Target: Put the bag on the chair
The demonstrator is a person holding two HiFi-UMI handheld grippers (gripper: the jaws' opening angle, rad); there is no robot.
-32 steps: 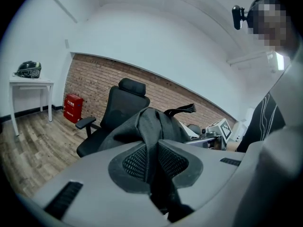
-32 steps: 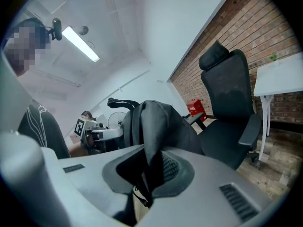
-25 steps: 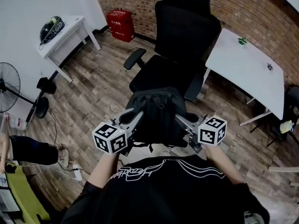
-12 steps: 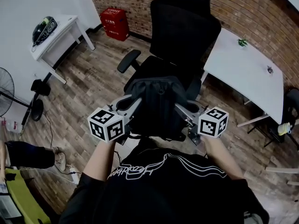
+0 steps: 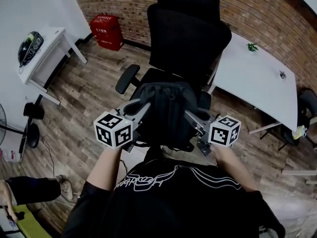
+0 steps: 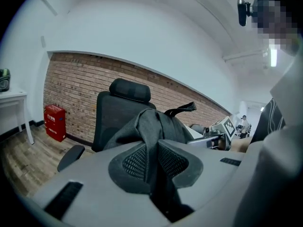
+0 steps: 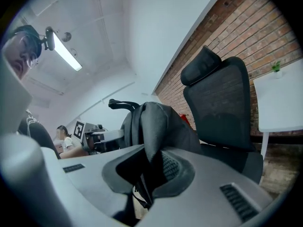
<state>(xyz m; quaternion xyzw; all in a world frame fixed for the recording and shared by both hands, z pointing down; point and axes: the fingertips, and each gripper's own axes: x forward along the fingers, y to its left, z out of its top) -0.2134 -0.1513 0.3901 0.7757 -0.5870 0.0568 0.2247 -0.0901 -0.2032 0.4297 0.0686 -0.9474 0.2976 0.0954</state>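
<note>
A black backpack [image 5: 167, 112] hangs in the air between my two grippers, just in front of the black office chair [image 5: 185, 38]. My left gripper [image 5: 141, 110] is shut on the bag's left side fabric [image 6: 150, 126]. My right gripper [image 5: 190, 117] is shut on its right side fabric [image 7: 154, 122]. The bag's top handle [image 6: 180, 109] sticks up. In the head view the bag covers most of the chair's seat [image 5: 148, 78]. The chair's tall back and headrest [image 6: 130, 90] rise behind the bag in both gripper views.
A white table [image 5: 257, 76] stands right of the chair, with a small plant [image 5: 252, 47] on it. A red crate [image 5: 106, 31] sits against the brick wall. A small white desk [image 5: 42, 58] with a helmet stands at the left. The chair's left armrest [image 5: 125, 78] juts out.
I have stepped closer to the chair with the bag held between both grippers. The bag now overlaps more of the seat, and both grips are unchanged.
</note>
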